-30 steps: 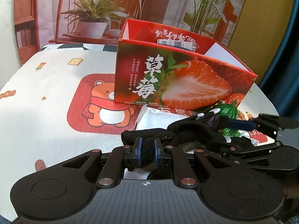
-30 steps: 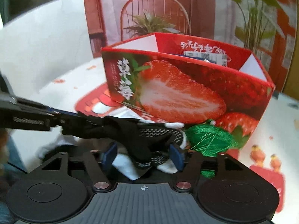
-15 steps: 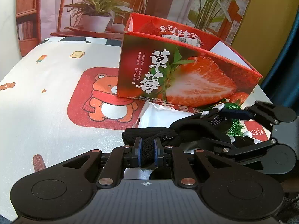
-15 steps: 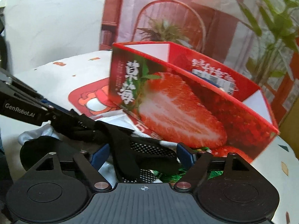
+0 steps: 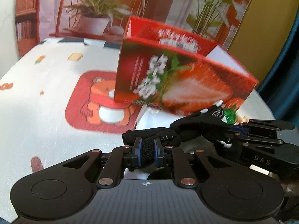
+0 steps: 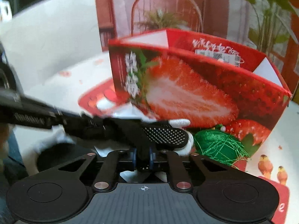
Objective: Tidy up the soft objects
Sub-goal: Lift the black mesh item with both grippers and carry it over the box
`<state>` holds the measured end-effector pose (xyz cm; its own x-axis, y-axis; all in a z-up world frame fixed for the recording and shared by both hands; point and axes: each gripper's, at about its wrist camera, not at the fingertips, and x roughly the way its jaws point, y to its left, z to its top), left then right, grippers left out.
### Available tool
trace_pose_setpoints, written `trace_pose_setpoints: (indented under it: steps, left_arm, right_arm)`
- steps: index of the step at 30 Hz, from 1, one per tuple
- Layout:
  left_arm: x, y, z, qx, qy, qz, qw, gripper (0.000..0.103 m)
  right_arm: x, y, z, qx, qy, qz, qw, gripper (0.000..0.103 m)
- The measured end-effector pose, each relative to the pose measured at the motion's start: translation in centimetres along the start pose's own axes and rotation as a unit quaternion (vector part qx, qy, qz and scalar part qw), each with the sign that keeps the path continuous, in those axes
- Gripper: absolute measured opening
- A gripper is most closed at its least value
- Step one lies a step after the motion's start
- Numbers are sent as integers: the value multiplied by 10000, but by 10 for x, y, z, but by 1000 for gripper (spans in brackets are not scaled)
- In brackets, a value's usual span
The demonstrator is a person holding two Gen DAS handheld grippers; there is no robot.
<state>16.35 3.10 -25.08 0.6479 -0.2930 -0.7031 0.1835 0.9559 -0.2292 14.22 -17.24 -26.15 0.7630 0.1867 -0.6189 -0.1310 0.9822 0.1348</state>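
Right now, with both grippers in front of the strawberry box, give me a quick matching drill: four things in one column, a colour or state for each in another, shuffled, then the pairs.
Things:
1. left gripper
2. black glove
3. yarn ball
4. strawberry box

Descriptions:
A. green, lying against the box's front
B. open-topped, red
C. shut on one end of the glove
D. dotted, stretched between both grippers

Pairs: 1-C, 2-D, 3-A, 4-B
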Motion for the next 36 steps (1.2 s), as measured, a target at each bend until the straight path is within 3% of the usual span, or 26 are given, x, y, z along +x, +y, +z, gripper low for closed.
trace_pose_setpoints:
  steps: [10, 21, 26, 32, 36]
  left_arm:
    - [-52, -16, 45, 358, -1148, -155, 9926, 14]
    - [-54, -41, 120, 863, -1801, -161, 9797, 14]
    - [-21, -45, 155, 912, -1536, -202, 9837, 14]
    - [38, -42, 173, 889, -689, -257, 9933, 14]
    - [71, -39, 170, 946, -94, -286, 9951, 14]
  right_arm:
    - [-44, -5, 39, 82, -1027, 75, 9946, 10]
    - [-59, -34, 113, 175, -1563, 33, 9875, 10]
    - [-39, -55, 138, 199, -1416, -172, 9896, 10]
    - [-1, -84, 137, 668, -833, -245, 9940, 10]
    - [25, -101, 126, 972, -300, -333, 9943, 10]
